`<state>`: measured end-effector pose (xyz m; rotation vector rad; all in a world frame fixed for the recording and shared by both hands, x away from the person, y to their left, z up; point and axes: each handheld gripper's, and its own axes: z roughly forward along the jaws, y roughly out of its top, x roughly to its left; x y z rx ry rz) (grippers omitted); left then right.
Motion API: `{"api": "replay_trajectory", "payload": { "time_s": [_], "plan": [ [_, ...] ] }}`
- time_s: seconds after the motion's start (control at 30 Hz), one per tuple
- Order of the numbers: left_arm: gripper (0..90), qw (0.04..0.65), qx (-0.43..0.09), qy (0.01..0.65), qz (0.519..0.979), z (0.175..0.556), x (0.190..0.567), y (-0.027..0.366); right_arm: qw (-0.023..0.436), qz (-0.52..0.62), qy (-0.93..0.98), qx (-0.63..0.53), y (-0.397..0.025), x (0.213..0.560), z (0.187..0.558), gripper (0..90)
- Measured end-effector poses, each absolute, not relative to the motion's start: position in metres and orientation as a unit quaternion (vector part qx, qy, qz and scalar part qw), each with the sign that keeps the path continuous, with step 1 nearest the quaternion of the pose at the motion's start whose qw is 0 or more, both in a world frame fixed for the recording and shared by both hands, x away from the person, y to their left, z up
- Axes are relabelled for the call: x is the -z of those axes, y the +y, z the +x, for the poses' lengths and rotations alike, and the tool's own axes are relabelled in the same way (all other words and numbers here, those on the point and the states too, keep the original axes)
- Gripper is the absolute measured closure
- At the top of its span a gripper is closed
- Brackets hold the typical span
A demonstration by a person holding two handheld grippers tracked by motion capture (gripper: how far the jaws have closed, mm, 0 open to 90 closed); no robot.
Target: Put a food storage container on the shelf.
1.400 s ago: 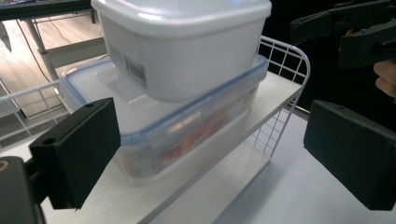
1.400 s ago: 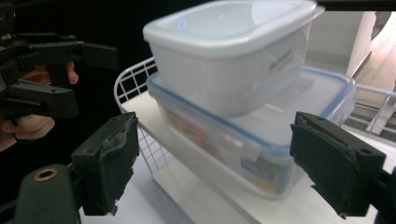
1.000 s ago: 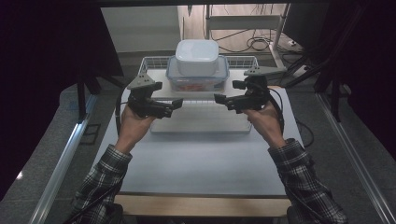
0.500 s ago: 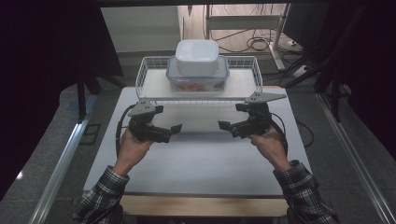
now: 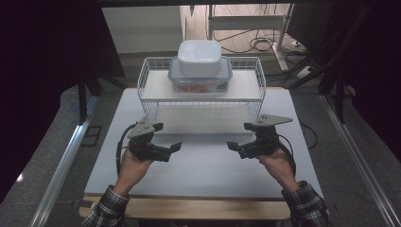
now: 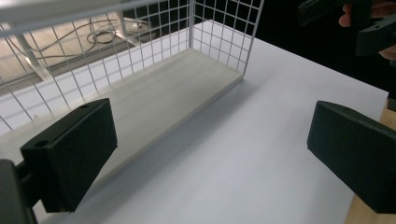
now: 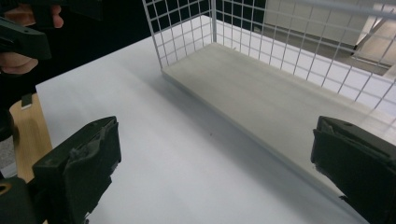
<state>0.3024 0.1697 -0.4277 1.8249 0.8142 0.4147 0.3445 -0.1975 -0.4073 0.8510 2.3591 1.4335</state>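
Note:
A white wire rack [image 5: 142, 85] stands at the back of the white table [image 5: 203, 175]. On its top shelf a clear box with a blue lid [image 5: 200, 81] carries a white lidded tub [image 5: 199, 56]. The pale lower board [image 5: 203, 124] is bare, as the left gripper view [image 6: 177, 88] and the right gripper view [image 7: 261, 93] show. My left gripper [image 5: 166, 137] hovers open in front of the rack's left corner, my right gripper [image 5: 239, 136] open before the right corner. Nothing lies between the left gripper's [image 6: 212, 158] jaws, nor between the right gripper's [image 7: 215, 168].
The table's wooden front edge [image 5: 189, 209] runs just ahead of the person's plaid sleeves. Metal rails flank the table on the floor, and cables lie behind the rack. The other hand's gripper appears at the top right [image 6: 355, 23] and top left [image 7: 23, 32].
Both grippers have drawn back from the ends of the rack's lower board toward the person and now hover over the table. The rack and containers have stayed put.

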Motion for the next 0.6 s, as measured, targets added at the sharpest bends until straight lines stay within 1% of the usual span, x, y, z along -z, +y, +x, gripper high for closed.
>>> {"api": "replay_trajectory", "payload": {
  "time_s": [0.23,0.6],
  "plan": [
    [1.3,0.523,-0.171,0.349,0.758,0.291,0.446,0.173,0.137,0.298,0.81,-0.486,-0.203,0.426,0.331,0.0],
    [1.2,0.511,-0.177,0.364,0.759,0.277,0.478,0.178,0.134,0.312,0.811,-0.476,-0.213,0.451,0.319,0.0]
  ]
}}
